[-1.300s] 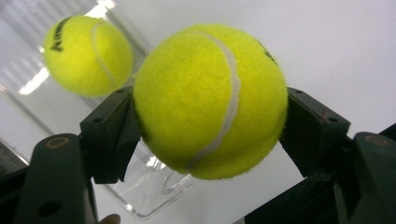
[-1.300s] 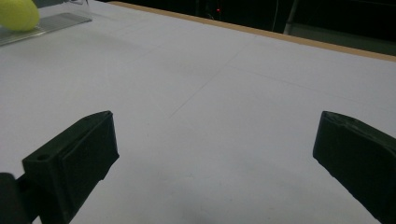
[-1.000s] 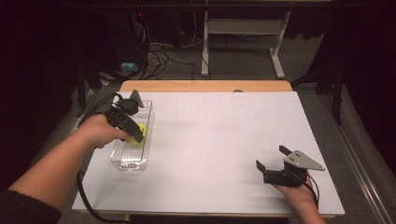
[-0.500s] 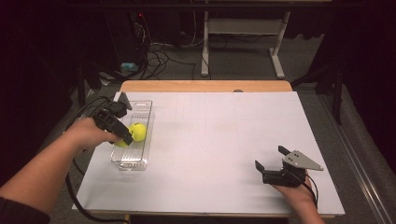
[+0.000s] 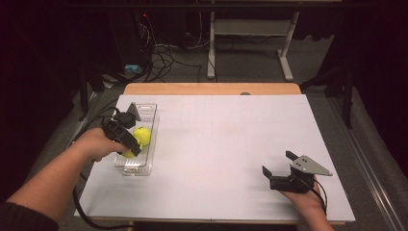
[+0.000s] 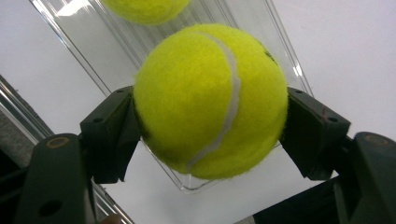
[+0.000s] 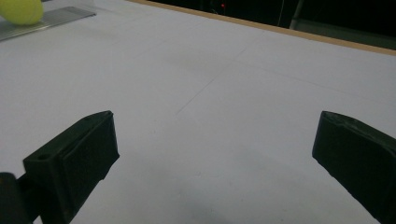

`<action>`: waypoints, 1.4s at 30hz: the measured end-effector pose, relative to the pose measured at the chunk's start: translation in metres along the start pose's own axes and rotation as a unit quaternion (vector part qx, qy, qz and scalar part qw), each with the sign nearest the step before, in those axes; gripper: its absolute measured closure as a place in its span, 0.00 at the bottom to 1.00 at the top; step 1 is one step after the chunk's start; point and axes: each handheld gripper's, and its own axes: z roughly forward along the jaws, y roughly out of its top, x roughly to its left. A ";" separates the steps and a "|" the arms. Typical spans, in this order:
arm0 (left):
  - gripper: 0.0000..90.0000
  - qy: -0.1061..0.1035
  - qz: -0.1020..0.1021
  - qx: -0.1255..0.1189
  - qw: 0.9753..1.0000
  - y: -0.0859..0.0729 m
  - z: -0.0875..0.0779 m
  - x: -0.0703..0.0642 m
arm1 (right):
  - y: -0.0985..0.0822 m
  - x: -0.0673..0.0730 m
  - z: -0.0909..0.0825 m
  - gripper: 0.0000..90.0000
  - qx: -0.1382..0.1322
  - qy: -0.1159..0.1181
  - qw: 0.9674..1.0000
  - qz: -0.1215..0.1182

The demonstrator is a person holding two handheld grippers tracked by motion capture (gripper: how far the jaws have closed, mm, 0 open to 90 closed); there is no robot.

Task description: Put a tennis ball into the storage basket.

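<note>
My left gripper is shut on a yellow tennis ball, whose sides are pressed by both black pads. It hangs tilted down over the near half of a clear plastic tray at the table's left. In the high view the held ball peeks out under the jaws. A second tennis ball lies in the tray just beyond it, its lower edge at the top of the left gripper view. My right gripper rests low at the near right, open, nothing between its jaws.
The white table sheet spreads wide between the two hands. A wooden strip edges the far side. A black cable trails from the left hand off the near left corner. The tray and a ball show far off in the right gripper view.
My left hand has come down and toward the near end of the tray with the ball still gripped. The right hand has kept still.
</note>
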 end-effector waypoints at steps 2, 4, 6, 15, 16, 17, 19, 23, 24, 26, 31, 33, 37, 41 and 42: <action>0.30 -0.003 0.002 0.002 1.000 0.000 0.003 -0.001 | 0.000 0.000 0.000 0.00 0.000 0.001 1.000 0.002; 0.30 -0.001 0.004 0.002 1.000 0.000 0.004 -0.002 | 0.000 0.000 0.000 0.00 0.001 0.000 1.000 0.001; 0.30 -0.003 0.005 0.001 1.000 0.000 0.001 -0.003 | 0.000 0.000 0.000 0.00 0.000 0.000 1.000 0.001; 0.00 0.014 0.006 -0.018 1.000 -0.002 -0.005 -0.007 | 0.000 0.001 0.000 0.00 0.000 0.000 1.000 0.001; 0.01 0.018 0.006 -0.020 1.000 -0.001 -0.007 -0.007 | 0.000 0.001 0.000 0.00 0.000 0.000 1.000 0.000; 0.01 0.020 0.008 -0.021 1.000 -0.001 -0.008 -0.007 | 0.000 0.001 0.000 0.00 0.000 0.001 1.000 0.000; 0.01 0.017 0.012 -0.022 1.000 0.000 -0.009 -0.009 | 0.000 0.001 0.000 0.00 0.000 0.001 1.000 -0.001; 0.01 0.006 0.023 -0.025 0.999 0.002 -0.010 -0.015 | 0.000 0.001 0.000 0.00 -0.001 0.001 1.000 0.000; 0.01 0.005 0.023 -0.027 0.999 0.003 -0.010 -0.016 | 0.000 0.001 0.000 0.00 -0.001 0.001 1.000 0.000; 0.01 0.003 0.030 -0.029 0.999 0.005 -0.010 -0.022 | 0.000 0.001 0.000 0.00 -0.001 0.001 1.000 0.000; 0.01 -0.005 0.047 -0.039 0.998 0.017 -0.008 -0.039 | 0.000 0.001 0.000 0.00 -0.002 0.002 1.000 -0.001; 0.01 -0.009 0.056 -0.042 0.997 0.023 -0.006 -0.049 | 0.000 0.001 -0.001 0.00 -0.003 0.001 1.000 0.000; 0.01 -0.013 0.073 -0.049 0.996 0.036 -0.001 -0.070 | 0.001 0.001 -0.001 0.00 -0.003 0.001 1.000 0.002; 0.01 -0.018 0.098 -0.049 0.994 0.049 0.005 -0.094 | 0.001 0.001 -0.001 0.00 -0.004 0.001 1.000 0.001; 0.01 -0.018 0.102 -0.048 0.993 0.051 0.006 -0.100 | 0.001 0.001 -0.001 0.00 -0.003 0.002 1.000 0.000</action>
